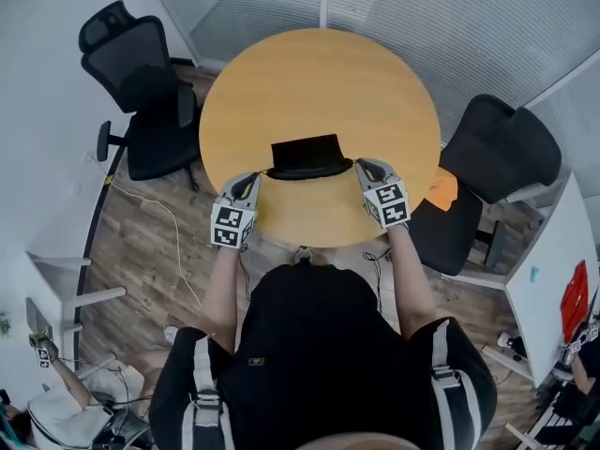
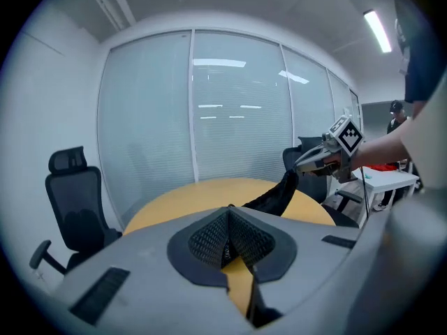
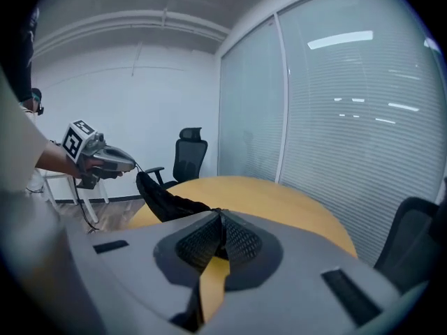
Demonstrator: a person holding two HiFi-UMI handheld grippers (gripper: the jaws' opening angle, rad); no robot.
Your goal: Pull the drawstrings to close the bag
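Round table (image 1: 281, 73) | left gripper (image 1: 255, 177), right gripper (image 1: 362, 165): fingers (image 2: 209, 240) clamped on drawstrings (image 1: 349, 164)

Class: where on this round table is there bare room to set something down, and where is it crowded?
Bare: the table's far half, between the bag and the glass wall. Crowded: the near edge, where left gripper and right gripper grip the drawstrings.
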